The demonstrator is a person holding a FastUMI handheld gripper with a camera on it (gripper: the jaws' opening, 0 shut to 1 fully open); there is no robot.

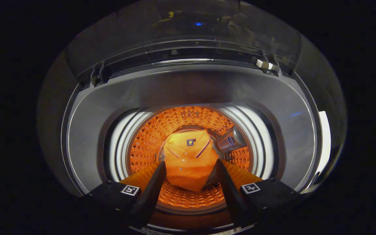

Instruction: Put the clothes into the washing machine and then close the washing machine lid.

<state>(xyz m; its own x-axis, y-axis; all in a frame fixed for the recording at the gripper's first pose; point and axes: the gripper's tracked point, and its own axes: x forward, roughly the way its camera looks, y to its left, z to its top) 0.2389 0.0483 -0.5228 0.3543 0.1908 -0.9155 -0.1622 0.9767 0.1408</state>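
Down inside the washing machine drum point(148, 143), the folded shirt point(189, 161) lies beyond the hand-held gripper point(190, 166) (fingers spread, empty).

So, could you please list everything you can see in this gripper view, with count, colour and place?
shirt: one, orange, folded, lying at the bottom of the drum, beyond the tongs and apart from them.
drum: one, perforated wall lit orange, inside the washing machine.
washing machine: one, grey top surround with a white ring around the drum opening.
lid: one, dark and see-through, raised open at the far side of the opening.
filter part: one, silvery and ribbed, on the drum wall beside the shirt.
tongs: one pair, fingers spread open above the drum, holding nothing.
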